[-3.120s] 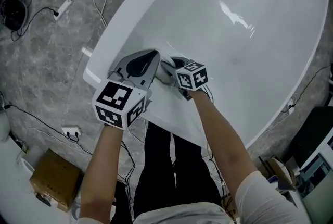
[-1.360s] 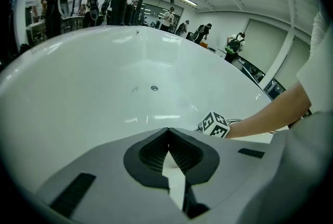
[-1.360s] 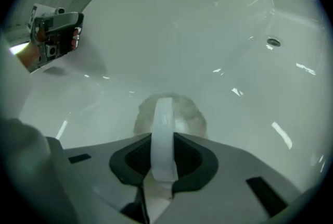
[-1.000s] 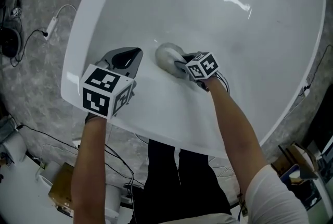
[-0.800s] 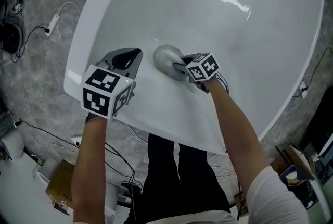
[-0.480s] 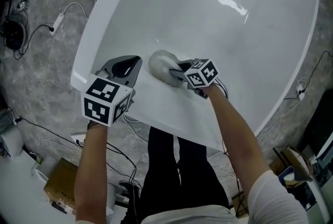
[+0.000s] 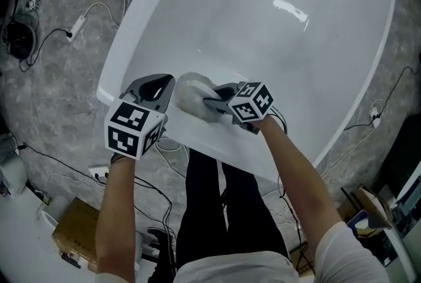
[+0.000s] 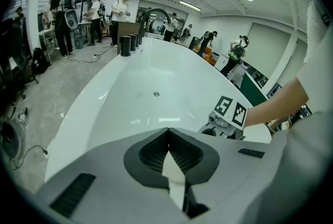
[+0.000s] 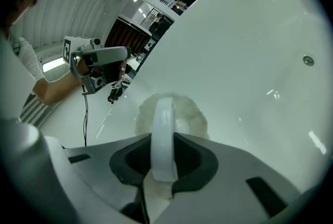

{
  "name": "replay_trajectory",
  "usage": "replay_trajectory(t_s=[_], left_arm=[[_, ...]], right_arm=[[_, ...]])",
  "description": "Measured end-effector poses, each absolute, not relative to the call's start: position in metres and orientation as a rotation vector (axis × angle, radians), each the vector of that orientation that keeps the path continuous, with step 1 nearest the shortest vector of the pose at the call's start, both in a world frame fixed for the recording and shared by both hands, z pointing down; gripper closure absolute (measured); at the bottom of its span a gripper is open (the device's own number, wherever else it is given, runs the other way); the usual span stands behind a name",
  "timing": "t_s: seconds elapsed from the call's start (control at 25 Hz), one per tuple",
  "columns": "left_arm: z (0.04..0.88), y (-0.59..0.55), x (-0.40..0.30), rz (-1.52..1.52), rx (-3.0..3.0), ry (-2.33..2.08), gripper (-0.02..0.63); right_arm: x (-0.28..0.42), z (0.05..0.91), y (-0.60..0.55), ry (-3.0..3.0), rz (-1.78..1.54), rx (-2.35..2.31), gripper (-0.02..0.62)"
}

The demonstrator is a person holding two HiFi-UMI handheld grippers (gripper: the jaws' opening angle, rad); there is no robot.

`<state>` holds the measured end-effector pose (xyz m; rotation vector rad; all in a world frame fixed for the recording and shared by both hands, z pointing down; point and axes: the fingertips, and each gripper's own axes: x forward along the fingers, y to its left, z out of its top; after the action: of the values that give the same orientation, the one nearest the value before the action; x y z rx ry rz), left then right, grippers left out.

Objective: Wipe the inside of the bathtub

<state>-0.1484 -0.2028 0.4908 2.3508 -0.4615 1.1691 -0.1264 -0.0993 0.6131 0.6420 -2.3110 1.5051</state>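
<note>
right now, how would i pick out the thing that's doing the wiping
Start at the big white bathtub, at its near inner wall. There the right tongs grip a round, pale, fluffy wiping pad by its white loop handle. It is the only soft, matte thing on the glossy tub.

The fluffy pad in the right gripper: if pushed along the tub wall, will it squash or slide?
The pad looks fluffy, so it probably squashes and feels light. Its white strap, clamped in the right gripper, holds an arch, so seems stiffer. On the glossy tub wall it likely glides.
</note>
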Motion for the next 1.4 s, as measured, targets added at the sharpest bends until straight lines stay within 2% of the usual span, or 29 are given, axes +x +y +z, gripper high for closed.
replay_trajectory(t_s=[0.32, 0.72, 1.4], left_arm=[[0.482, -0.202, -0.165, 1.127, 2.327, -0.519, 0.594], [0.483, -0.187, -0.14, 1.13, 2.361, -0.447, 0.594], [0.514, -0.17, -0.09, 1.171, 2.383, -0.275, 0.594]], right_arm=[[-0.144, 0.557, -0.089, -2.421, 1.5, 0.585, 0.503], [-0.132, 0.519, -0.046, -2.47, 1.569, 0.432, 0.502], [-0.093, 0.572, -0.023, -2.315, 1.913, 0.311, 0.503]])
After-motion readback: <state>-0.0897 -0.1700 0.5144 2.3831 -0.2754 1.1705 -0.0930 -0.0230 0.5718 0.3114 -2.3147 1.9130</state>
